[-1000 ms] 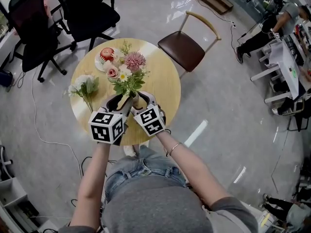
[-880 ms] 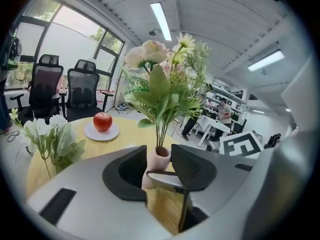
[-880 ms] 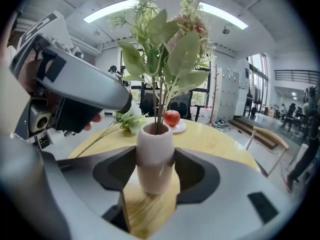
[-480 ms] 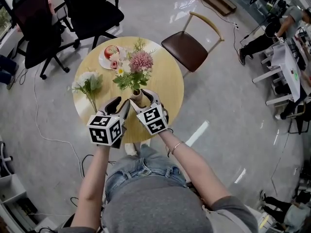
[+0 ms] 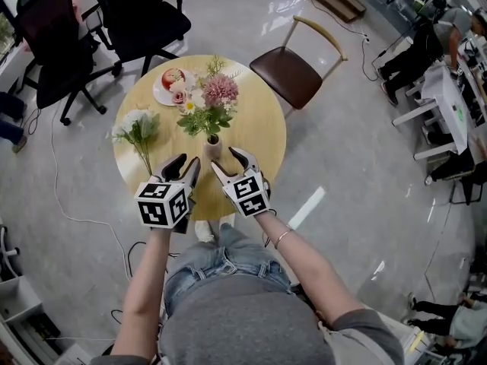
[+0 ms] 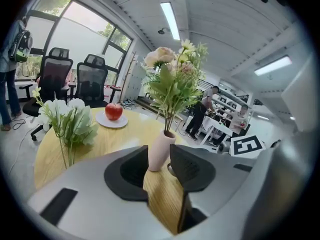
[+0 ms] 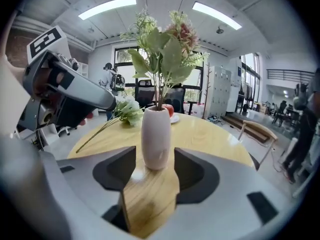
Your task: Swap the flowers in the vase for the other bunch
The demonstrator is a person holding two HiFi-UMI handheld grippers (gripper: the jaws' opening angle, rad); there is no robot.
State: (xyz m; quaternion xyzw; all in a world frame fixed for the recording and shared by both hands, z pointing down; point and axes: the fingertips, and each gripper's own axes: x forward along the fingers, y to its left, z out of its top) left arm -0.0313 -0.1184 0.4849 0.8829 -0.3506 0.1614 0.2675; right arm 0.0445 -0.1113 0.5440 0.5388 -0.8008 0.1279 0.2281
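Round wooden table (image 5: pixel 259 139), pink vase (image 5: pixel 212 147) with mixed flowers (image 5: pixel 209 105) near centre, white bunch (image 5: pixel 137 131) lying at 9 o'clock, left gripper (image 5: pixel 184 166) at the vase's 7 o'clock, jaws apart, just narrowing, nothing gripped, right gripper (image 5: pixel 228 162) at 5 o'clock, jaws wide, empty

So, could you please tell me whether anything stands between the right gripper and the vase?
Nothing visible does. The vase stands upright on the bare table, just ahead of the open jaws of the right gripper. The white bunch lies off to the side, clear of that path.
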